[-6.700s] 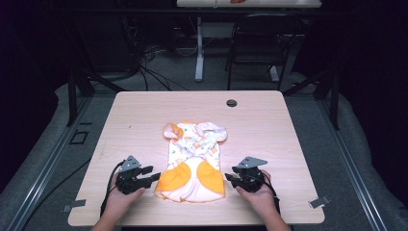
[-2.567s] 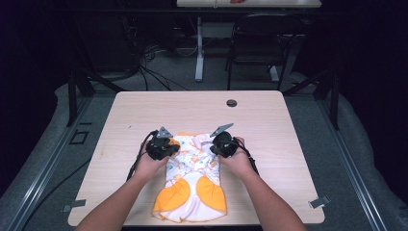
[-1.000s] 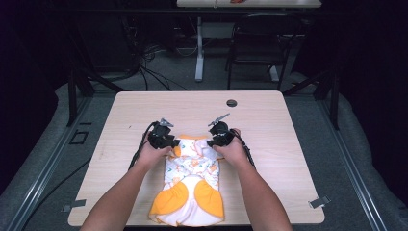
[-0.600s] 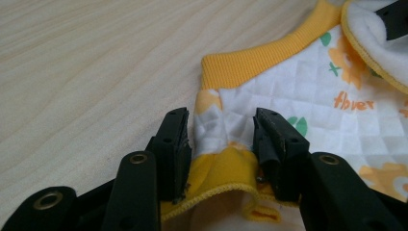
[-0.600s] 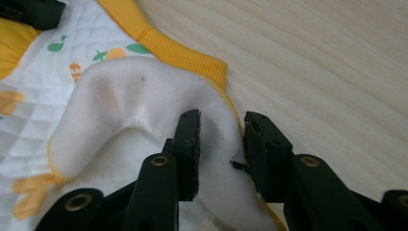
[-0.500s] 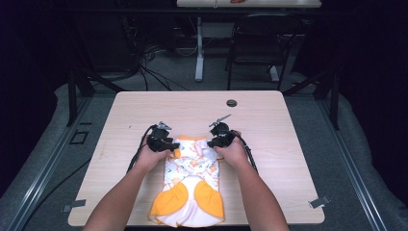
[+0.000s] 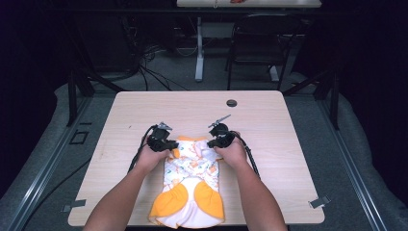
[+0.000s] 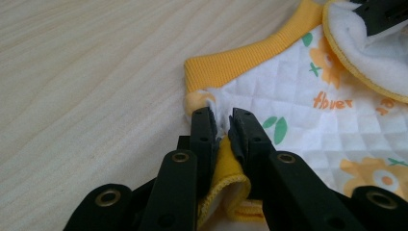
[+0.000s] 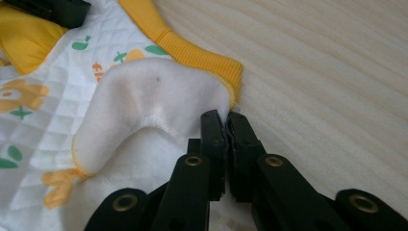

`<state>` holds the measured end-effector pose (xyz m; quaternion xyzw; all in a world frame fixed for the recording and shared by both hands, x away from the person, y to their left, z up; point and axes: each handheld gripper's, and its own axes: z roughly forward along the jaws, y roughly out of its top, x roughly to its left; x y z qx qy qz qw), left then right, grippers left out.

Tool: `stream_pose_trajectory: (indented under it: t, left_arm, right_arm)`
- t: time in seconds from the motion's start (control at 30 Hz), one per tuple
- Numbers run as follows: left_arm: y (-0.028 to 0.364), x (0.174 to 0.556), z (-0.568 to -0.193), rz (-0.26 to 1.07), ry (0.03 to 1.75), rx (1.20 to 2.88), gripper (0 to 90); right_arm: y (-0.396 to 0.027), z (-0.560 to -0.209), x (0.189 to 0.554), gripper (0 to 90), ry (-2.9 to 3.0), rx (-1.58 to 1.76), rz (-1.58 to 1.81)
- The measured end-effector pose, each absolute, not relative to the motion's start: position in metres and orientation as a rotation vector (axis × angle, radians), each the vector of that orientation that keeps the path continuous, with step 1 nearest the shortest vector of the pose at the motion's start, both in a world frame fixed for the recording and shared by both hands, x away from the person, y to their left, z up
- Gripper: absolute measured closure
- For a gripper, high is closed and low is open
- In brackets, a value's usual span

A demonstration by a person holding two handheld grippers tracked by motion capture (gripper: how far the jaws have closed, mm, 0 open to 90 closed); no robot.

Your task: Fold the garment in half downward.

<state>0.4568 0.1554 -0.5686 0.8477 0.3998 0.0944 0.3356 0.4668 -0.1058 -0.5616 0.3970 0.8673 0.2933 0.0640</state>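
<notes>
left gripper (image 8: 222,126): jaws just closed, pinching romper (image 8: 308,130) corner | right gripper (image 9: 225,126): jaws just closed, pinching opposite corner | table (image 7: 288,139): under both

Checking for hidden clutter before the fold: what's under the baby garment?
The baby garment lies flat on the wooden table; bare wood shows all around its edges. What the cloth itself covers cannot be seen.

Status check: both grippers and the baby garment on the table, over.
Left gripper just closed, pinching garment edge. Right gripper just closed on the opposite top corner. Garment flat on table. Nothing in the way.
</notes>
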Motion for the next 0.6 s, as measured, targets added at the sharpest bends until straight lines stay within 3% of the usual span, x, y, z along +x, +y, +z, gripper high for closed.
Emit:
stream_pose_trajectory:
  t: [0.6]
  left_arm:
    - [0.162, 0.454, -0.532, 0.292, 0.985, 2.132, 81.1]
  right_arm:
    - [-0.112, -0.526, 0.456, 87.3, 2.544, 1.037, 0.933]
